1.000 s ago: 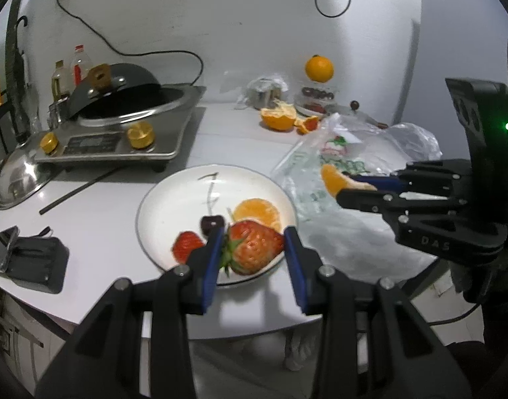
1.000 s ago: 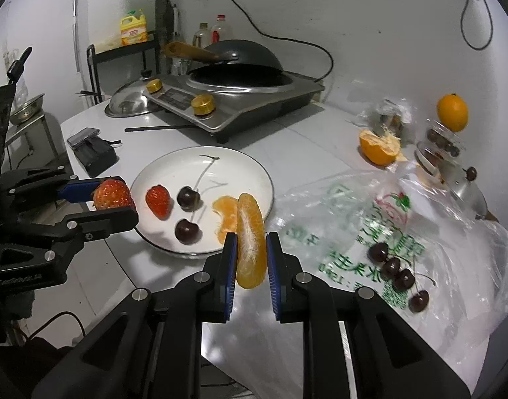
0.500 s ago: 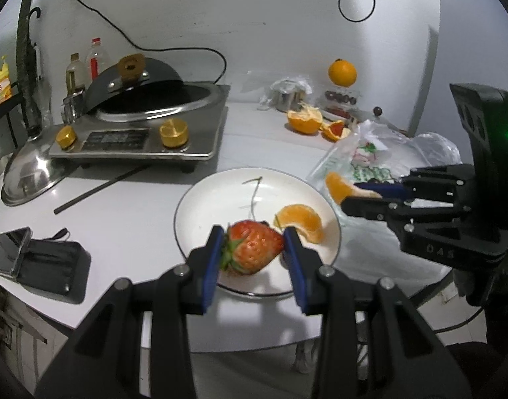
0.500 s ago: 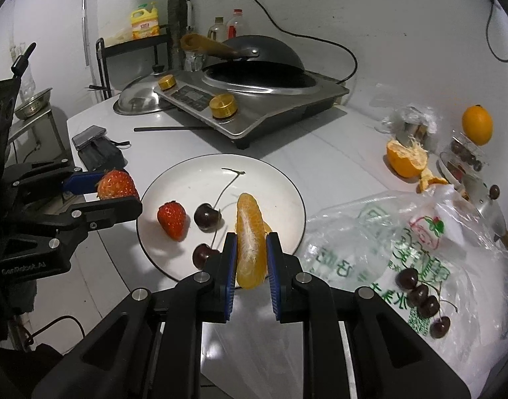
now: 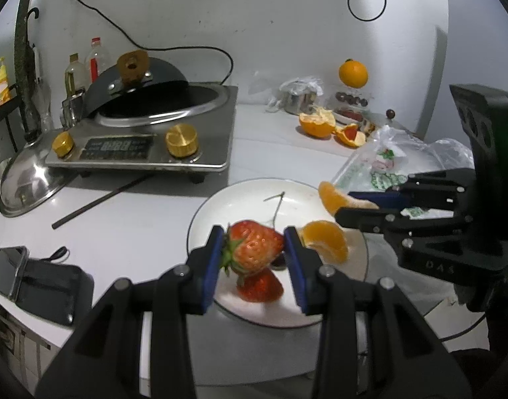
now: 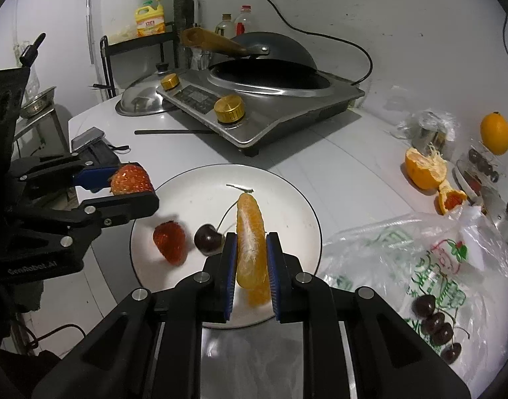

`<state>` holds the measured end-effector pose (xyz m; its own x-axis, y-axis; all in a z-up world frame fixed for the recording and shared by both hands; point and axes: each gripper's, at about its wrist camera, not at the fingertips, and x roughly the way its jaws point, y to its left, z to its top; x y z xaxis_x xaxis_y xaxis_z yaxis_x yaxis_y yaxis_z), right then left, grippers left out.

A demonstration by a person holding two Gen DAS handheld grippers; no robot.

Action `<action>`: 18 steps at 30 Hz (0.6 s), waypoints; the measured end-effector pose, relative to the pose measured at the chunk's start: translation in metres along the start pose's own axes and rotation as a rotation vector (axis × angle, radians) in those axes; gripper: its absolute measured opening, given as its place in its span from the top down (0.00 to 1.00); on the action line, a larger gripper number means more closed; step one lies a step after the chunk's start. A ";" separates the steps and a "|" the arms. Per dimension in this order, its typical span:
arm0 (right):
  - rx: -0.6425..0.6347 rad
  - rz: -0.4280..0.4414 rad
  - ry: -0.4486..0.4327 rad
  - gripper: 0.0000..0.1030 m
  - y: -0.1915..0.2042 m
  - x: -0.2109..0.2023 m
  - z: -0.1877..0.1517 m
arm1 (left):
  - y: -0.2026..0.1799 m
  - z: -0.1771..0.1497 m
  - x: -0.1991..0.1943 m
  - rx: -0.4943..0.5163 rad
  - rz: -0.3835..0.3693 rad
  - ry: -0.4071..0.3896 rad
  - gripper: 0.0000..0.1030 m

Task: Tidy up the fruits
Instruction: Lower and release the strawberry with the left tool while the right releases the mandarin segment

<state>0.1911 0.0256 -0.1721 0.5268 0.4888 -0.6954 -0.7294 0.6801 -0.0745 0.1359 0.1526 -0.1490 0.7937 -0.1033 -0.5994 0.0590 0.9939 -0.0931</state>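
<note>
My left gripper (image 5: 254, 247) is shut on a large strawberry (image 5: 252, 249), held above the near side of a white plate (image 5: 220, 206). On the plate lie a second strawberry (image 5: 260, 287) and an orange segment (image 5: 327, 241); a dark cherry is mostly hidden behind the held berry. In the right wrist view my right gripper (image 6: 251, 256) is shut on a peeled orange segment (image 6: 250, 239) over the plate (image 6: 287, 193), next to a cherry (image 6: 207, 239) and the lying strawberry (image 6: 169, 241). Each gripper shows in the other's view: left (image 6: 134, 188), right (image 5: 350, 204).
An induction cooker (image 5: 147, 146) with a wok stands behind the plate, a pot lid (image 5: 28, 183) to its left. A clear plastic bag (image 6: 420, 259) with several cherries (image 6: 435, 329) lies right of the plate. Orange peel (image 6: 423, 169), a whole orange (image 6: 495, 133) and a phone (image 5: 4, 271) sit around.
Both grippers have moved in over the plate with their fruit still held. The plate now sits closer and more central in both views.
</note>
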 end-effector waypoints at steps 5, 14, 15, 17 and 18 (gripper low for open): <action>0.001 0.008 0.003 0.82 -0.005 0.013 0.006 | 0.006 0.003 0.015 -0.012 0.003 0.011 0.64; 0.017 0.011 0.012 0.82 -0.016 0.037 0.016 | 0.015 0.006 0.043 -0.020 -0.001 0.039 0.64; 0.018 0.012 0.013 0.82 -0.017 0.038 0.016 | 0.016 0.006 0.046 -0.019 0.004 0.043 0.64; 0.019 0.015 0.016 0.82 -0.018 0.044 0.018 | 0.017 0.006 0.051 -0.020 0.003 0.049 0.64; 0.019 0.014 0.017 0.82 -0.018 0.046 0.019 | 0.018 0.006 0.053 -0.022 0.002 0.053 0.64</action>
<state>0.2367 0.0465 -0.1896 0.5086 0.4893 -0.7085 -0.7281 0.6836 -0.0506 0.1825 0.1655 -0.1777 0.7603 -0.1043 -0.6411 0.0443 0.9931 -0.1089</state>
